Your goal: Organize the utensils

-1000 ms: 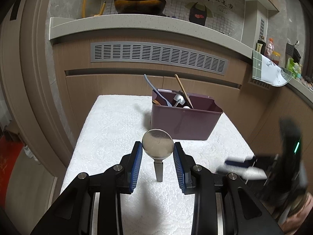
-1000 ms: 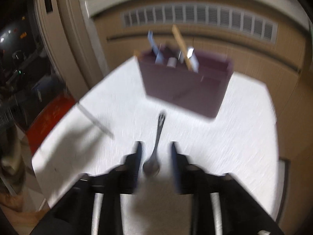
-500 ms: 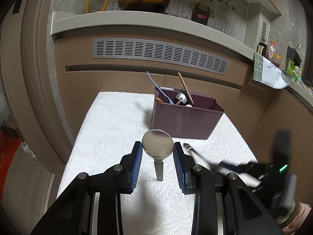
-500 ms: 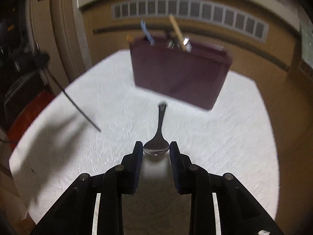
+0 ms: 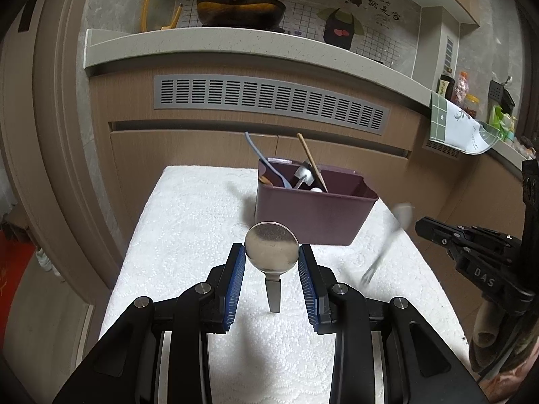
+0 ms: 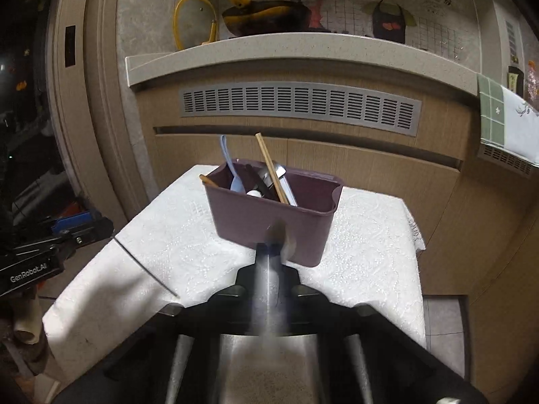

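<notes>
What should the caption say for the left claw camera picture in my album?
Left claw holds a round spoon above the white cloth, facing a purple utensil bin.

Your left gripper [image 5: 271, 271] sits part-open, pads clamping a spoon bowl; your right gripper [image 6: 269, 271] just closed, pinching a spoon.

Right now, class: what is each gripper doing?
Left gripper: closed on the round steel spoon bowl.
Right gripper: just closed; the blurred slim metal spoon is between its fingers.
</notes>
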Demonstrator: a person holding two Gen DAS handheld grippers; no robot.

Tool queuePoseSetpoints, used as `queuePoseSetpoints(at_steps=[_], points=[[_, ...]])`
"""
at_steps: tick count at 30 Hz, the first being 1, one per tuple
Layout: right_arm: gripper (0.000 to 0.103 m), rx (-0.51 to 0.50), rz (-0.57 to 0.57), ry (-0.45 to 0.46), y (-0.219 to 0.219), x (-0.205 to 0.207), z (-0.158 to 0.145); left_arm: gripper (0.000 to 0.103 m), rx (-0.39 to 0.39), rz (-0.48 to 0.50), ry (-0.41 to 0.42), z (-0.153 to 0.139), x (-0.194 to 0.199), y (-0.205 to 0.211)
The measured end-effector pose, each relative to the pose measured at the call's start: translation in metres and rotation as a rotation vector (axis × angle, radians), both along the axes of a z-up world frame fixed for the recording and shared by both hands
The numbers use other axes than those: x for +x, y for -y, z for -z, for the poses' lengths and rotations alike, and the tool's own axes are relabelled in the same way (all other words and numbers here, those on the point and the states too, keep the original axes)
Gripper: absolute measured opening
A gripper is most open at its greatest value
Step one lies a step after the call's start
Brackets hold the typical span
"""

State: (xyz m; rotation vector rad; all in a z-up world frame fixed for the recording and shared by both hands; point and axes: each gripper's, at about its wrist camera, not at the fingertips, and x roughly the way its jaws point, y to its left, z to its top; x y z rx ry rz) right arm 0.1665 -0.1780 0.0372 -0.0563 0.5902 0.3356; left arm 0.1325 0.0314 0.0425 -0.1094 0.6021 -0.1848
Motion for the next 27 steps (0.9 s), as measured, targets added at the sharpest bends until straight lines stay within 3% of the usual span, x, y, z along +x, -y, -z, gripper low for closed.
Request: queuePoseSetpoints(at_steps=[5, 10, 11, 13, 15, 19, 24, 26, 27], points=[[0.003, 0.009, -0.004, 0.009, 0.004, -0.001, -0.003, 0.034, 0.006, 0.002, 0.007, -0.004, 0.002, 0.003], [0.004, 0.005, -0.024, -0.068, 0.007, 0.017, 0.016, 0.034, 0.007, -0.003, -0.004, -0.001, 0.005, 0.003], [0.006, 0.0, -0.027, -0.088, 0.006, 0.024, 0.024, 0.034, 0.005, -0.003, -0.006, 0.0, 0.005, 0.003], [0.03, -0.024, -0.061, -0.158, -0.003, 0.042, 0.045, 0.034, 0.007, 0.0, -0.012, 0.002, 0.007, 0.002], [0.039, -0.065, -0.134, -0.204, -0.018, 0.059, 0.063, 0.034, 0.011, 0.002, -0.018, 0.004, 0.01, 0.001], [0.039, -0.166, -0.231, -0.246, -0.051, 0.094, 0.093, 0.034, 0.007, -0.004, -0.025, 0.006, 0.012, -0.004], [0.039, -0.181, -0.221, -0.287, -0.069, 0.134, 0.116, 0.034, 0.005, -0.019, -0.037, 0.008, 0.016, -0.01], [0.037, -0.196, -0.218, -0.308, -0.074, 0.142, 0.124, 0.034, 0.0, -0.026, -0.041, 0.009, 0.018, -0.013], [0.025, -0.19, -0.211, -0.286, -0.074, 0.141, 0.123, 0.034, -0.003, -0.028, -0.044, 0.009, 0.019, -0.014]])
